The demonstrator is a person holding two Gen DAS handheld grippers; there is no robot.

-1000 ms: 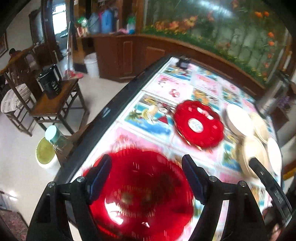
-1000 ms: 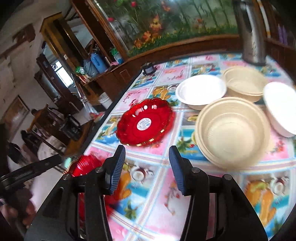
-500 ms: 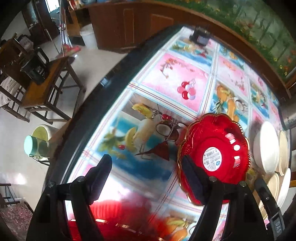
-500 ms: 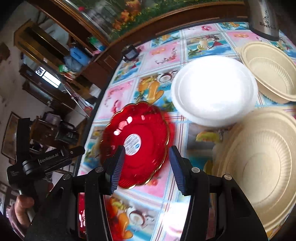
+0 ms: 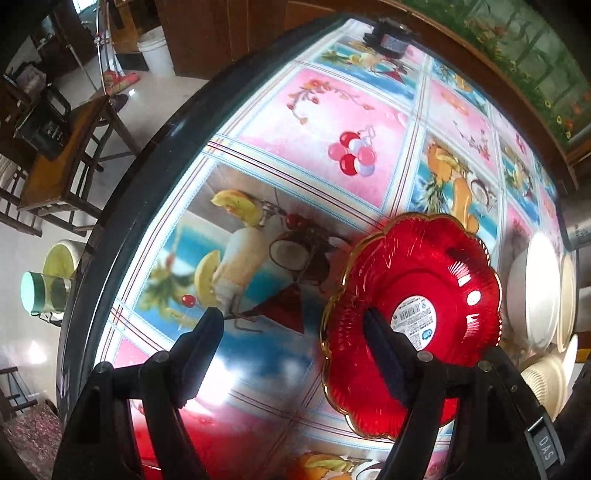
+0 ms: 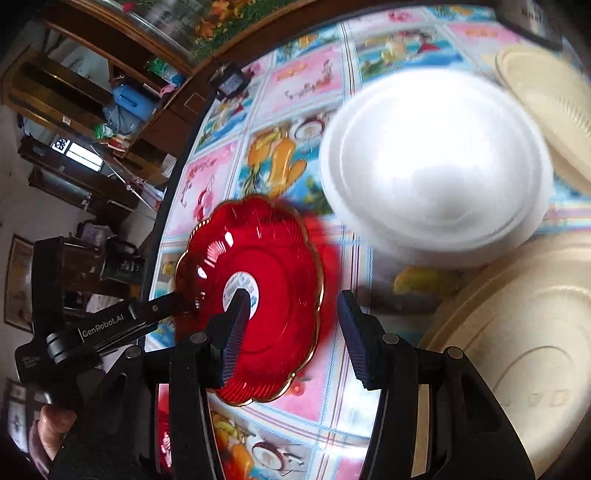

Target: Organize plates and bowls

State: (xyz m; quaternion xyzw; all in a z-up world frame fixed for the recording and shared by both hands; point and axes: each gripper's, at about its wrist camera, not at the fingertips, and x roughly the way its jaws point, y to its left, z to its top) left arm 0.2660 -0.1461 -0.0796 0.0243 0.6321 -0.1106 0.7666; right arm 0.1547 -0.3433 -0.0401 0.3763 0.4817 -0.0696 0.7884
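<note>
Straddling red plate (image 6: 273, 295) rim with both grippers.
Standing open, gripping nothing: left gripper (image 5: 293, 332), right gripper (image 6: 291, 314); white bowl (image 6: 436, 162) nearby.

The surface (image 5: 321, 107) carries a glossy cloth printed with fruit and drink panels. A small black device (image 5: 391, 35) sits at its far edge. Beyond: a wooden side table (image 5: 62, 162), a white bucket (image 5: 155, 55) on the floor, a green-lidded container (image 5: 42, 295), blue jugs (image 6: 133, 101) on a cabinet.
</note>
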